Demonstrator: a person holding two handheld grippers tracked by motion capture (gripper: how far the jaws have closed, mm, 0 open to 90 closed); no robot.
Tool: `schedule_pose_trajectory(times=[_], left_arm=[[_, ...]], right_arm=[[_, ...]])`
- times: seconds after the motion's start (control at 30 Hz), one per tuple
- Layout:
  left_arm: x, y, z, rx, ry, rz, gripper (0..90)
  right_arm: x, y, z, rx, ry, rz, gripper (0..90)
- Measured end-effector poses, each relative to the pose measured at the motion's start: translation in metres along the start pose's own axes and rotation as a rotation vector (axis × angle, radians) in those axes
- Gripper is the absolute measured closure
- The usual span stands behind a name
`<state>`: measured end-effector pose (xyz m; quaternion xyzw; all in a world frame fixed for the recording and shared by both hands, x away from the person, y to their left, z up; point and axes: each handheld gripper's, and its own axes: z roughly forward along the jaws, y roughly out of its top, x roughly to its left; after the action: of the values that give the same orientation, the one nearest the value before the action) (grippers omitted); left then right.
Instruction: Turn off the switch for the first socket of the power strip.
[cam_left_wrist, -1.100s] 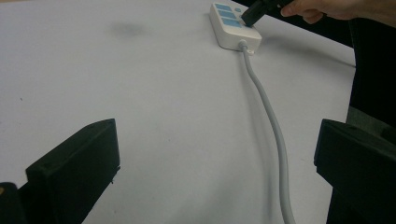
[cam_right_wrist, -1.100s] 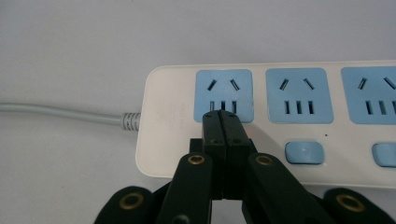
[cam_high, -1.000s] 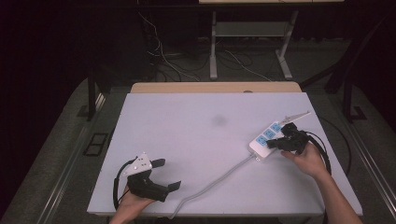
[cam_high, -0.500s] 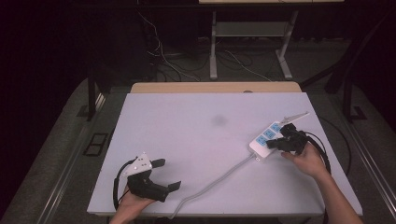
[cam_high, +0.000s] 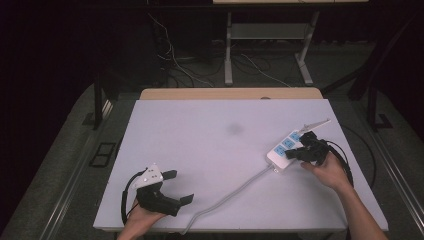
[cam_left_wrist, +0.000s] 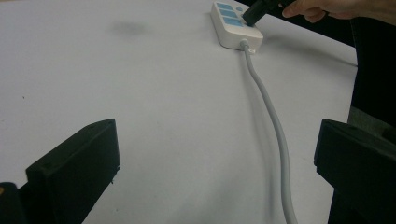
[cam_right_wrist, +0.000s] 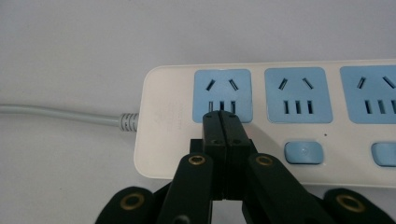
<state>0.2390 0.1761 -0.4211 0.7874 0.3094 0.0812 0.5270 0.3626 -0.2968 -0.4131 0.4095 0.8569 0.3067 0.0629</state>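
My right gripper (cam_right_wrist: 222, 116) was clenched, its two black jaws pressed flat together with nothing between them, and their joined tip rested on the white power strip (cam_right_wrist: 163, 121) at the lower edge of the blue socket (cam_right_wrist: 222, 94) nearest the cord end. Just beside the tip, to its right in the right gripper view, sat a small blue switch button (cam_right_wrist: 303, 152), and further along came a second blue socket (cam_right_wrist: 298, 94) and part of a third. From the high view I saw the same gripper (cam_high: 301, 150) lying over the near end of the power strip (cam_high: 280, 152), held by my right hand (cam_high: 330, 170) at the right side of the table (cam_high: 200, 140); the strip lay at a slant near the table's right edge. Its grey cord (cam_high: 235, 190) left the near end, ran diagonally toward me across the white surface and reached the front edge of the table. My left gripper (cam_high: 181, 187) was released, its jaws standing wide apart and holding nothing, resting at the front left of the table in my left hand (cam_high: 142, 217), well apart from the strip. In the left gripper view the grey cord (cam_left_wrist: 275, 126) passed between those spread jaws, closer to the right one, without touching either, and led up to the strip (cam_left_wrist: 233, 24) in the distance. A faint dark smudge (cam_high: 234, 129) marked the middle of the tabletop.
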Motion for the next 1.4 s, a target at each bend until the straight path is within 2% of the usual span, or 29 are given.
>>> schedule_pose_trajectory(times=[0.03,0.13,0.7,1.4], left_arm=[[0.000,0.000,0.000,-0.001,0.002,0.000,0.0],[0.001,0.000,-0.001,-0.003,0.005,-0.001,0.0],[0.001,0.000,-0.002,-0.003,0.007,-0.002,0.0],[0.000,0.000,-0.002,-0.009,0.006,-0.006,0.0]], right_arm=[[-0.001,0.001,-0.002,-0.020,0.018,0.007,90.0],[0.000,0.003,-0.003,0.007,0.009,0.000,90.0],[0.003,0.005,-0.020,-0.027,0.007,0.004,90.0],[0.009,-0.005,-0.054,-0.124,0.013,0.047,90.0]])
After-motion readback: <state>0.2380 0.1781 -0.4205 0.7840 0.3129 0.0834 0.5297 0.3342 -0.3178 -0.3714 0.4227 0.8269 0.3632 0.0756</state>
